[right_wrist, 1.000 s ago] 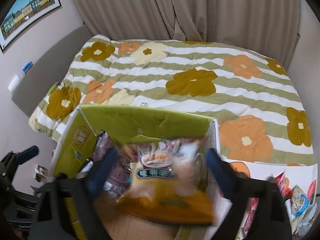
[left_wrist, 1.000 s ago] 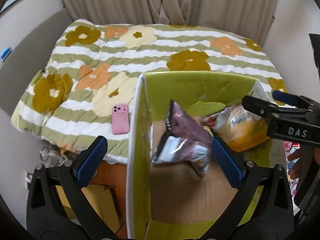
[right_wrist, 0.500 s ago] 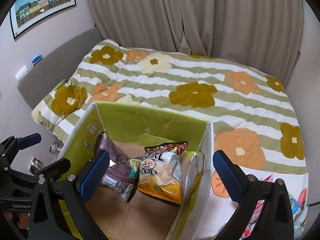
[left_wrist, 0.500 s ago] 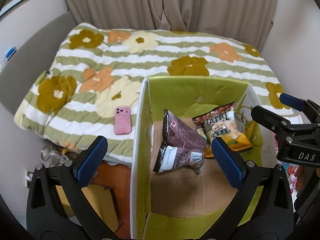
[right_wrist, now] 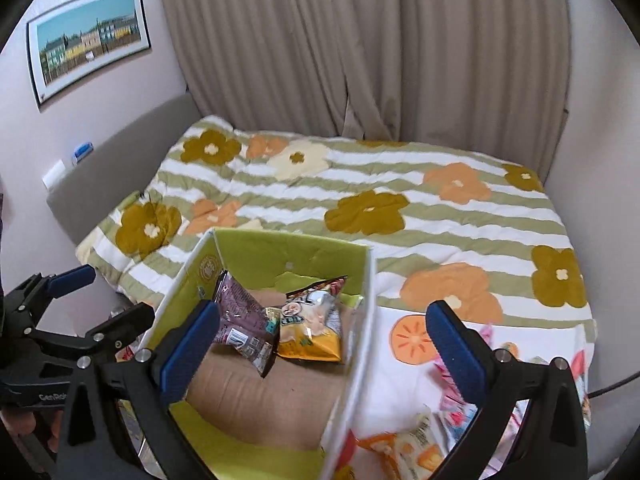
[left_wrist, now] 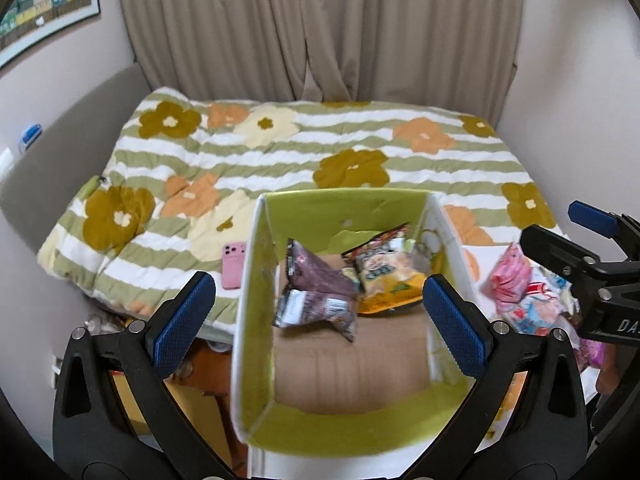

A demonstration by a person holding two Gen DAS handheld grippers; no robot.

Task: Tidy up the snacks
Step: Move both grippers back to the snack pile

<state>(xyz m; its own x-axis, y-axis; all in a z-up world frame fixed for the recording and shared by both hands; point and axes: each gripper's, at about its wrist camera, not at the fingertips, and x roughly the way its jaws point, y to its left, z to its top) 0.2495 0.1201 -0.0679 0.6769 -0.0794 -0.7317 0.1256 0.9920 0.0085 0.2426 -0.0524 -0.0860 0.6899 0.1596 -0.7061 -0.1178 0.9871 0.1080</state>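
Right wrist view: your right gripper fingers spread, empty; aim for orange packet at 5 o'clock, beside box.

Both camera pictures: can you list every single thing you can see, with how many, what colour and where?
Box: one, green inside, at the bed's near edge.
Purple snack bag: one, in the box, left.
Yellow snack bag: one, in the box, right, touching the purple one.
Loose snacks: a pile, pink and mixed colours, right of the box; count unclear.
Phone: one, pink, on the quilt left of the box.
Quilt: one, striped green and white with flowers.
Curtains: beige, behind the bed.
Picture: one, on the left wall.
Left gripper: open, empty.
Right gripper: open, empty.
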